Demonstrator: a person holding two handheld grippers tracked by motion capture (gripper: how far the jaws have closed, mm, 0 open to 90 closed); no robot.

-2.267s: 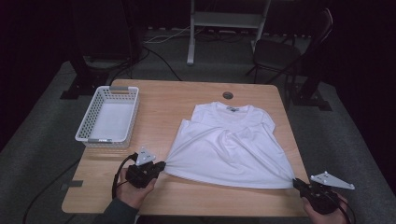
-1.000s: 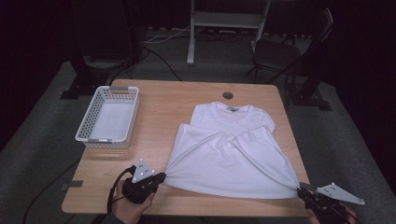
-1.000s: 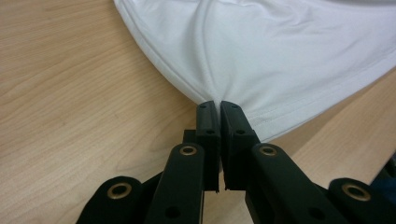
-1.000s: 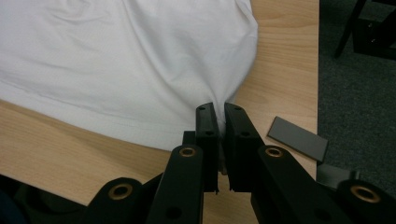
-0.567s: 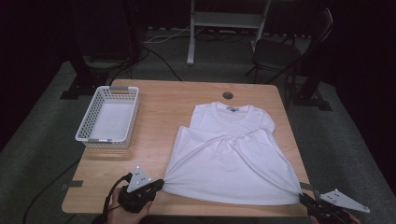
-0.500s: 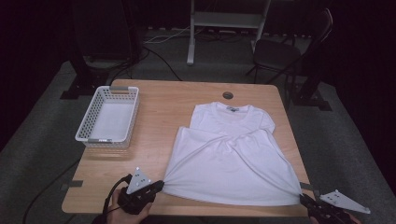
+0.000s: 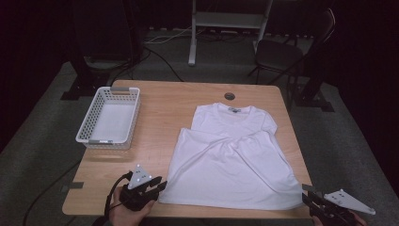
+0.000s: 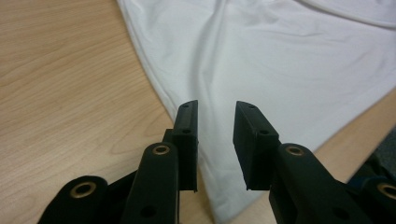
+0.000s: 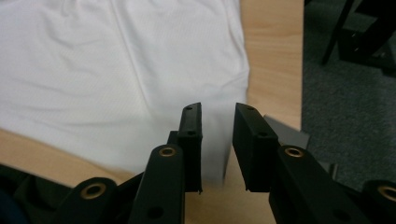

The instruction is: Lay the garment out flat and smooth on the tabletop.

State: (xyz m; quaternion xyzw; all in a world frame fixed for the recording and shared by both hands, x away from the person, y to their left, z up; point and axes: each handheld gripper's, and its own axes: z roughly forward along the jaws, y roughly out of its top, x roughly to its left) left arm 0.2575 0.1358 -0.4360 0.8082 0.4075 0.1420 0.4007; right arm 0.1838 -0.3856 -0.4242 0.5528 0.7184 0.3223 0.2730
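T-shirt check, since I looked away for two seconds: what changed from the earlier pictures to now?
Both grippers dragged the white T-shirt's hem toward the table's near edge, stretching it flatter. The left gripper and right gripper have just been opening, and the corners lie loose between the jaws. The white basket stayed put.

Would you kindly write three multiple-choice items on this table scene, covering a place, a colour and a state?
1. Where does the basket stand on the table?
A. left of the shirt
B. on the shirt
C. right of the shirt

2. What colour is the shirt?
A. black
B. white
C. red

3. How do the left gripper's fingers stand?
A. clamped on the basket
B. apart over the shirt's hem
C. pressed together

Answers: 1 A, the high view shows bare wood between them; 2 B, all three views show white cloth; 3 B, a gap shows between the fingers, which have just been opening.
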